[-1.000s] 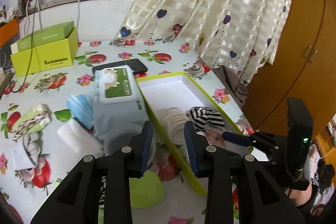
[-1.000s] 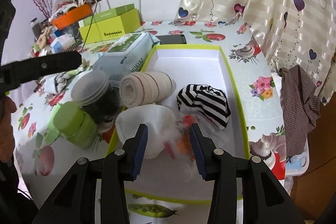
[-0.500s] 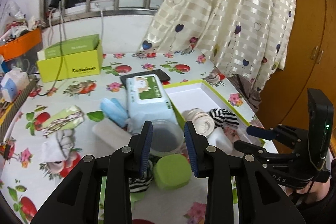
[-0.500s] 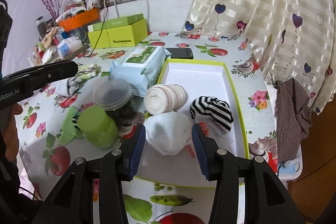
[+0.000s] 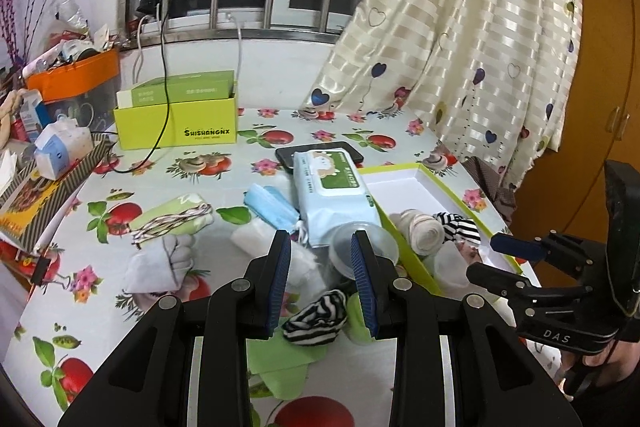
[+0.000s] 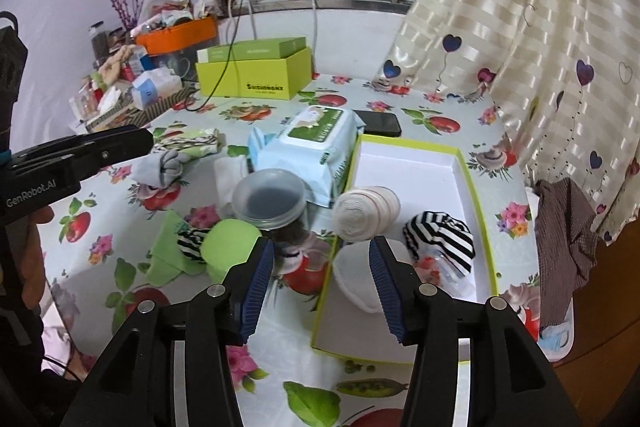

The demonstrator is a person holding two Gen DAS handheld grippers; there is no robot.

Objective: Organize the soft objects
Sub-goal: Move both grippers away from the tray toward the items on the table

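Note:
A green-rimmed white box (image 6: pixel 464 167) holds a cream rolled sock (image 6: pixel 366 213), a striped sock ball (image 6: pixel 440 239) and a white soft bundle (image 6: pixel 356 275). On the table lie a grey sock ball (image 5: pixel 160 263), a striped sock (image 5: pixel 316 315), a green patterned sock (image 5: pixel 176 217), a white roll (image 5: pixel 250 237) and blue masks (image 5: pixel 270 205). My left gripper (image 5: pixel 320 279) is open and empty above the striped sock. My right gripper (image 6: pixel 322 287) is open and empty above the box's near left edge.
A wet-wipes pack (image 5: pixel 332 191), a clear lidded jar (image 6: pixel 270 203) and a green round container (image 6: pixel 230 247) crowd the box's left side. A phone (image 6: pixel 378 123), a yellow-green carton (image 5: pixel 176 127) and clutter (image 5: pixel 52 147) stand farther back. A curtain (image 5: pixel 460 47) hangs on the right.
Both grippers have pulled back and up from the box, so more of the table shows. The right gripper has opened wider and shifted left, away from the white bundle.

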